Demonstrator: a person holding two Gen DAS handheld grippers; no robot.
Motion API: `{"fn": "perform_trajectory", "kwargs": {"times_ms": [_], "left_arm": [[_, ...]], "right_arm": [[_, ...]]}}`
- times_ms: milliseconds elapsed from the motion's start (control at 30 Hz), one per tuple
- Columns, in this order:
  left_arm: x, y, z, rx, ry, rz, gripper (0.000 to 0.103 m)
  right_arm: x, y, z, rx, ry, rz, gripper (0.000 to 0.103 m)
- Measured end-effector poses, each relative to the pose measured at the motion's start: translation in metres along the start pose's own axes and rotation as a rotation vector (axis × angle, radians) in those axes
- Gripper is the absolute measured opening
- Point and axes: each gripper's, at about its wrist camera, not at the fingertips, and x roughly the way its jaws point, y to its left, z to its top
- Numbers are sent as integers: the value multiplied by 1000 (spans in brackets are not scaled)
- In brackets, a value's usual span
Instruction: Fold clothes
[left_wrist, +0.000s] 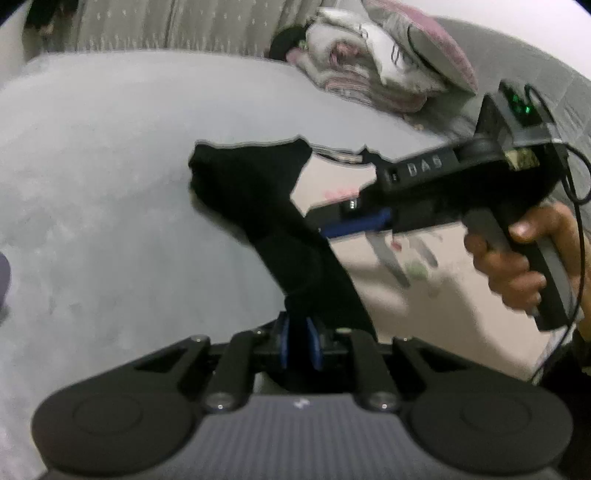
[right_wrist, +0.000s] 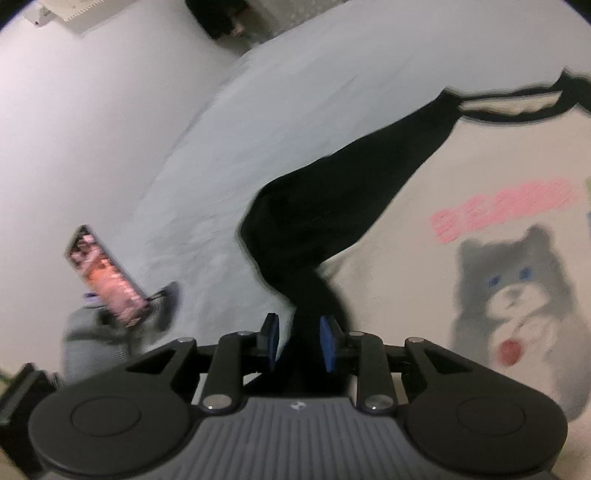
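1. Left wrist view: we find the left gripper (left_wrist: 298, 341) with its fingers (left_wrist: 282, 341) drawn close together on the black sleeve (left_wrist: 258, 206) of the shirt (left_wrist: 373, 291). The cloth runs from the grip toward 11 o'clock, taut and lifted off the bed (left_wrist: 110, 184).
2. Same view, 3 o'clock: the right hand (left_wrist: 517, 258) holds the right gripper (left_wrist: 325, 230) by its handle, the tool reaching toward 9 o'clock over the cream body of the shirt. Its tips are blurred here.
3. Right wrist view: the right gripper (right_wrist: 298, 343) has its blue fingers (right_wrist: 327, 343) partly open, black sleeve cloth (right_wrist: 332, 206) between them. The right-side pad touches the cloth; the left-side pad appears to stand clear. We cannot tell whether the hold is firm.
4. Location of the garment: the shirt lies spread on the bed with the print side up, bear print (right_wrist: 517, 295) at 3 o'clock, collar (right_wrist: 517, 107) at 1 o'clock.
5. Other items: a heap of clothes (left_wrist: 373, 62) at 1 o'clock in the left view, looking unsorted; a phone (right_wrist: 107, 273) at 9 o'clock in the right view.
6. Progress, in our judgement: early. The body is flat and unfolded; one sleeve is in hand, presumably to be laid inward. The remaining folds are not yet done.
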Motion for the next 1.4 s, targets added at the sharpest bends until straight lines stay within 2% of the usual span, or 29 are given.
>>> {"fn": "perform_trajectory", "kwargs": {"times_ms": [133,233,333,467,533,600,800,833,867,900,1000,1100,1167,1233,1400], "left_arm": [[-16,-6,3,25,-77,-32,11],[-18,-15,3,75,-90,-40,11],[-15,-24,2,117,-78,-42,11],[-10,-29,1,141,-64,-14,11],[-8,-30,2,146,-59,-4,11],[-6,-33,2,153,-59,6,11],[-4,-37,0,193,-63,21,11],[-3,-38,0,197,-65,23,11],[-3,-38,0,198,-68,26,12],[-3,-38,1,198,-68,27,12],[-4,-38,1,195,-67,36,20],[-9,-37,1,182,-83,48,52],[-13,-34,2,163,-100,39,59],[-16,-35,2,157,-116,29,72],[-14,-41,-1,184,-112,39,73]], "right_arm": [[3,6,-5,33,70,118,31],[6,9,-10,58,114,181,32],[9,10,-14,77,135,183,32],[9,2,-14,151,147,230,32],[8,2,-14,156,141,237,32],[7,2,-14,157,139,241,40],[9,5,-15,128,155,212,41],[11,6,-16,114,158,196,41],[12,8,-17,100,160,176,34],[14,10,-18,86,162,156,23],[14,11,-19,74,146,148,11],[8,6,-16,107,99,211,10],[5,1,-14,154,70,278,9],[2,-3,-12,193,49,338,9],[0,-10,-10,273,28,436,9]]}}
